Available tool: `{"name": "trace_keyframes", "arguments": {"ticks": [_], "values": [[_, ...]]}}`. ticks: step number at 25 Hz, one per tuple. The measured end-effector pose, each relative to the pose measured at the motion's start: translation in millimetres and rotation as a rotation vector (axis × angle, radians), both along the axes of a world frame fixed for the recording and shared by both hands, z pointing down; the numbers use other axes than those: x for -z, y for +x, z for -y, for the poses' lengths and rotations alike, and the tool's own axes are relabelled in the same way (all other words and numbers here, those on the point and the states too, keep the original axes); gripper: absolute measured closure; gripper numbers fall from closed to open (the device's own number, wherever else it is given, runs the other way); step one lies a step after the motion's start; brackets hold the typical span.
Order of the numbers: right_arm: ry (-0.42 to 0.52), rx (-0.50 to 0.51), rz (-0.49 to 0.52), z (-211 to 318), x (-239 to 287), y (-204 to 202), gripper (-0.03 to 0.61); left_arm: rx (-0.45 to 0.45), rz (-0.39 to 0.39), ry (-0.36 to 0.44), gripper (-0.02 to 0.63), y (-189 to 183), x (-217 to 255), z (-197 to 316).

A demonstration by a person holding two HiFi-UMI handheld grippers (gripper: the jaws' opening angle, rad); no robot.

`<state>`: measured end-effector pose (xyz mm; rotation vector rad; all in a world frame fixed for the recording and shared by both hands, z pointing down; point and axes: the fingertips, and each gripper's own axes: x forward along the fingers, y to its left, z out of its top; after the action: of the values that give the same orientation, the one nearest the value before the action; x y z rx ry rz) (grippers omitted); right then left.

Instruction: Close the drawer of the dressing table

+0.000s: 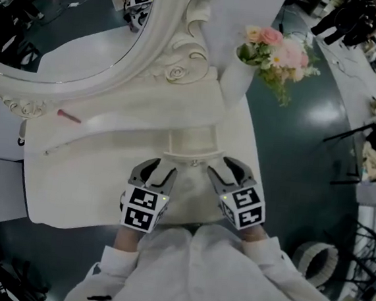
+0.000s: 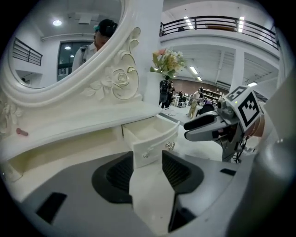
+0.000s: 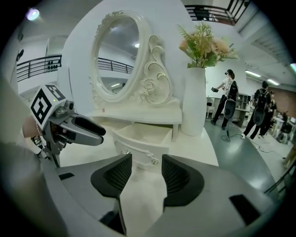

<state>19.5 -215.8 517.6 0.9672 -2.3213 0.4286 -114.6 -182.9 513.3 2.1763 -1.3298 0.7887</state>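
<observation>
The drawer (image 1: 190,145) stood pulled out of the dressing table (image 1: 86,173), its empty box showing and its knobbed front facing the person; closing had not yet begun, so this was judged the approach step; the left gripper (image 1: 159,171) sat at seven o'clock of the drawer front and the right gripper (image 1: 228,169) at five o'clock, both near it but seemingly short of contact; each gripper's own view showed its jaws apart with nothing between the pads, only the drawer front ahead at twelve o'clock; the vase of flowers (image 1: 236,80) stood at one o'clock of the drawer, the oval mirror (image 1: 67,29) at ten; next, probably, came a square, even push on the front towards twelve o'clock, both sides together so the drawer would not skew.
</observation>
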Motion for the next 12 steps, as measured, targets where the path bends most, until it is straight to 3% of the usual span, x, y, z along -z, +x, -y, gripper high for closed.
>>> {"name": "trace_keyframes", "arguments": {"ticks": [5, 12], "values": [[0.005, -0.012, -0.047, 14.9, 1.4, 0.5, 0.38, -0.075, 0.072, -0.009, 0.417, -1.1, -6.9, 9.4], [-0.015, 0.033, -0.098, 22.8, -13.3, -3.9, 0.374, -0.124, 0.075, -0.005, 0.412, -4.5, -14.9, 25.3]]}}
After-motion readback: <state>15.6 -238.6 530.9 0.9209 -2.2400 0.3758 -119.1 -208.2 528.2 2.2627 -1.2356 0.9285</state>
